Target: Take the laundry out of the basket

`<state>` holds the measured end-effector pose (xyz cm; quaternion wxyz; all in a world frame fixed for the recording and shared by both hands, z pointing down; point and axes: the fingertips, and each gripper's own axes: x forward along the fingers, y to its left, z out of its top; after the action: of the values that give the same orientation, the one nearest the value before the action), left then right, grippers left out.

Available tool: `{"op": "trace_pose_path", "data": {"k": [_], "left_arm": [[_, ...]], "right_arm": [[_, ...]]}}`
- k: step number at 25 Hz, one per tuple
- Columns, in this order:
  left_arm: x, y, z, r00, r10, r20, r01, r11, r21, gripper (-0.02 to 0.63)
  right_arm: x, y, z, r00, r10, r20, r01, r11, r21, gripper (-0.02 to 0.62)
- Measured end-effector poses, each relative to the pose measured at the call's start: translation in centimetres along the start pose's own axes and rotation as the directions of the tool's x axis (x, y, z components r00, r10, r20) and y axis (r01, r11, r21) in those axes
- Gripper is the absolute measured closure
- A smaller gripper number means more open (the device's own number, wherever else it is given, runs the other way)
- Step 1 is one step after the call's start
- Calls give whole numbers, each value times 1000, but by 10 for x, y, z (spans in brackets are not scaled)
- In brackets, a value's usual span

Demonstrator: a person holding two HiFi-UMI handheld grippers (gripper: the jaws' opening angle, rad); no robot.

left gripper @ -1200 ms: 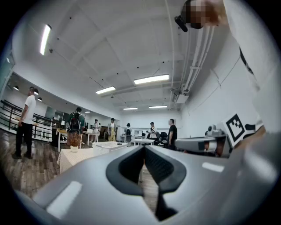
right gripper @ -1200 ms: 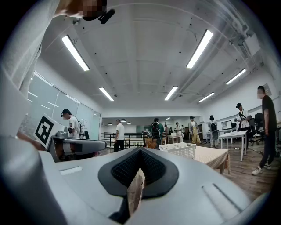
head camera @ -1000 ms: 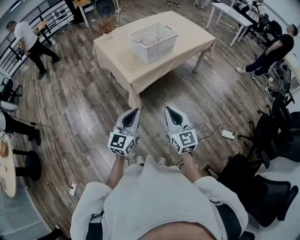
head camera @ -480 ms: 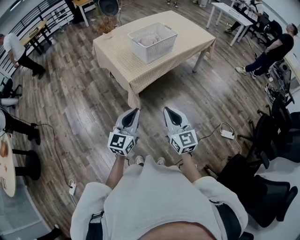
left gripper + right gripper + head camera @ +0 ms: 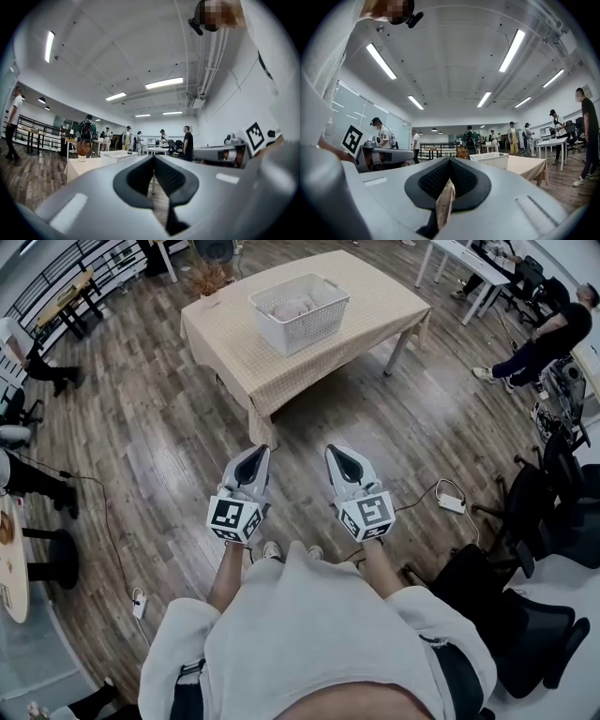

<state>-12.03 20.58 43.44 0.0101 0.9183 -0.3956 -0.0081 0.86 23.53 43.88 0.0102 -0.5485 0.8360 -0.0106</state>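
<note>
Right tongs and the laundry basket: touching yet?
Apart. Head view shows the right tongs over floor, well short of the table holding the basket.

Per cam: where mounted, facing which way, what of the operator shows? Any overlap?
Head view: on the person's head, steeply down and forward at floor, table and basket; shows torso, forearms, left gripper, right gripper.
Left gripper view: on the left gripper, level along its shut jaws toward the table; shows the right gripper at right.
Right gripper view: on the right gripper, level along its shut jaws; shows the left gripper at left.
Shared: all three see the basket on the table.
</note>
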Motion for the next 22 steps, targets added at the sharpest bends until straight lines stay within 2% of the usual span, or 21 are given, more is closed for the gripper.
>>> {"op": "trace_pose_path", "data": {"k": [11,22], "left_arm": [[33,-35,-17,1000,-9,-20,8,1000,-12,595],[87,-11,-29,999,-41,-19,40,999,-31,595]], "right_arm": [[-13,-41,-13,1000,8,-16,-8,1000,3,598],[22,-79,-24,999,-35,-25,35,999,2,598]]}}
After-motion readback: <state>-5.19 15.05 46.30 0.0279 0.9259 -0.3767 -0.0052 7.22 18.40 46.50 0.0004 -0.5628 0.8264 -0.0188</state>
